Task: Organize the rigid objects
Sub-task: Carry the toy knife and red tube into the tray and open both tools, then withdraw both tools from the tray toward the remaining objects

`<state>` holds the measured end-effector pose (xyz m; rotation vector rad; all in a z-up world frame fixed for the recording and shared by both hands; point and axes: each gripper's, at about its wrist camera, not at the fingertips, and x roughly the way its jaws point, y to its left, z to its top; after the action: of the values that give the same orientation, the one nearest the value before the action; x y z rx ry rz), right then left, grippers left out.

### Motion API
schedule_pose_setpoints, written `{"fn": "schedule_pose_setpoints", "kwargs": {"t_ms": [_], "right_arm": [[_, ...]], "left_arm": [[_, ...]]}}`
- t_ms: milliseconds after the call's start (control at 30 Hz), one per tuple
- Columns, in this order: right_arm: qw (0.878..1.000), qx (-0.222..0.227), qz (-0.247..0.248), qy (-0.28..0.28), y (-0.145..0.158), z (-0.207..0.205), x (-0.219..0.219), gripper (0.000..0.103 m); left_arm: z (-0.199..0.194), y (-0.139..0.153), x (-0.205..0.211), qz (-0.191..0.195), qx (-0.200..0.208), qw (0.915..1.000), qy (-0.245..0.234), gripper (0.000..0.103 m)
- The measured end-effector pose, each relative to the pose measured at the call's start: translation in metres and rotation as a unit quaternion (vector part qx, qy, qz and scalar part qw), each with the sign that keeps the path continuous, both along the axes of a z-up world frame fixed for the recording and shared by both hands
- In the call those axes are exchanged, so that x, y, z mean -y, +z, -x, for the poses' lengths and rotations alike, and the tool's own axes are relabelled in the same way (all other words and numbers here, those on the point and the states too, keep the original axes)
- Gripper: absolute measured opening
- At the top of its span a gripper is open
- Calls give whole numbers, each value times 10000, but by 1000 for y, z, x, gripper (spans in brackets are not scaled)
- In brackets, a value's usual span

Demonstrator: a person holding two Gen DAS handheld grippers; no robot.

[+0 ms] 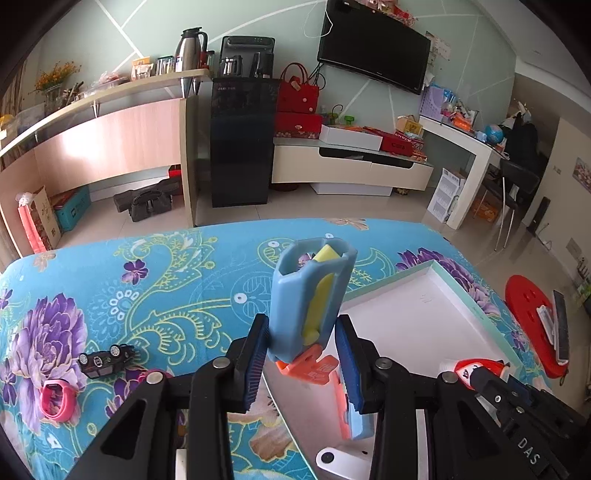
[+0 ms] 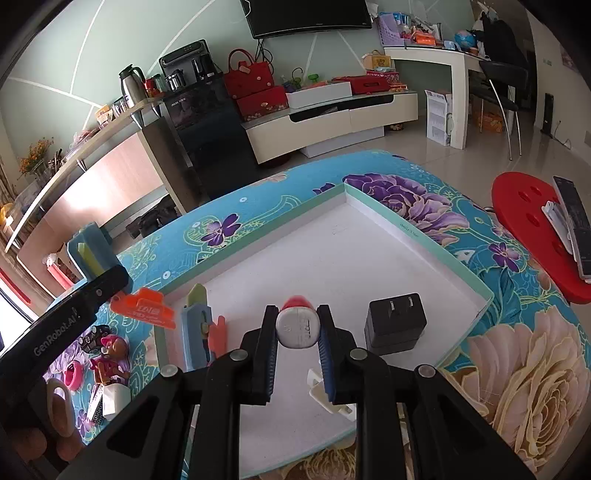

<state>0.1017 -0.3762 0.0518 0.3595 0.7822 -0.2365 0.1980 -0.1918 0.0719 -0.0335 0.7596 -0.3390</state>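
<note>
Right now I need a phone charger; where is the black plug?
In the right wrist view, the black plug stands inside the white tray, prongs up, near its right wall, just right of the right gripper.

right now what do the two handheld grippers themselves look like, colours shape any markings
Both are the same build: matte black plastic frames with triangular cut-outs and round silver pivot pins. The left gripper has two flat fingers faced with ribbed blue pads. The right gripper has one dark ribbed pad and one blue. White lettering runs along the black bodies: "GenRoboLAI" on the left, "DAS" on the right. No cables or sleeves show.

Pale green wall (image 1: 258, 22), mounted television (image 1: 373, 44), glossy tiled floor (image 1: 332, 206).
</note>
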Motion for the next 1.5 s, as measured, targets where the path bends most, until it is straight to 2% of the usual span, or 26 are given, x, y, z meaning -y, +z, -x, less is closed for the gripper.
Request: {"fn": "schedule_pose_setpoints", "kwargs": {"t_ms": [100,167,233,333,467,633,900,967,1067,1100,1200,1300,1400,1500], "right_arm": [[10000,-18,79,-43,-2,-1,1,21],[10000,-52,62,-46,-5,-2,2,21],[9999,-101,36,-37,-9,-4,2,21],[9997,-215,128,-29,-13,-7,0,21],[9991,-367,229,-21,-19,-10,-2,21],[9987,-449,234,-10,-23,-11,-1,21],[9979,-537,371,29,-21,-12,-6,22],[9978,-534,384,34,-19,-11,-5,25],[9973,-577,454,68,-16,-11,-8,38],[9971,-587,473,84,-15,-11,-9,41],[9970,-587,499,108,-10,-9,-13,45],[9968,-603,493,164,-5,-8,-16,52],[9961,-732,469,164,-4,-8,-19,57],[9953,-869,395,158,-6,-8,-21,61]], "left_arm": [[-9,-15,10,-82,-140,9999,-36,39],[-10,-25,16,-291,-210,9994,-2,39],[-9,-34,21,-516,-275,9983,19,34],[-9,-41,24,-524,-362,9980,-13,33],[-8,-52,36,-813,-498,9954,-125,32],[-4,-59,37,-820,-587,9948,-158,32],[9,-48,29,-801,-556,9952,-124,33],[13,-44,26,-780,-565,9953,-99,34],[18,-39,21,-787,-559,9953,-59,43],[20,-37,19,-798,-568,9952,-34,48],[25,-34,10,-850,-602,9945,58,55],[29,-31,-1,-908,-630,9937,196,74],[33,-28,-12,-962,-646,9926,354,80],[34,-31,-22,-1124,-712,9898,516,96]]}}
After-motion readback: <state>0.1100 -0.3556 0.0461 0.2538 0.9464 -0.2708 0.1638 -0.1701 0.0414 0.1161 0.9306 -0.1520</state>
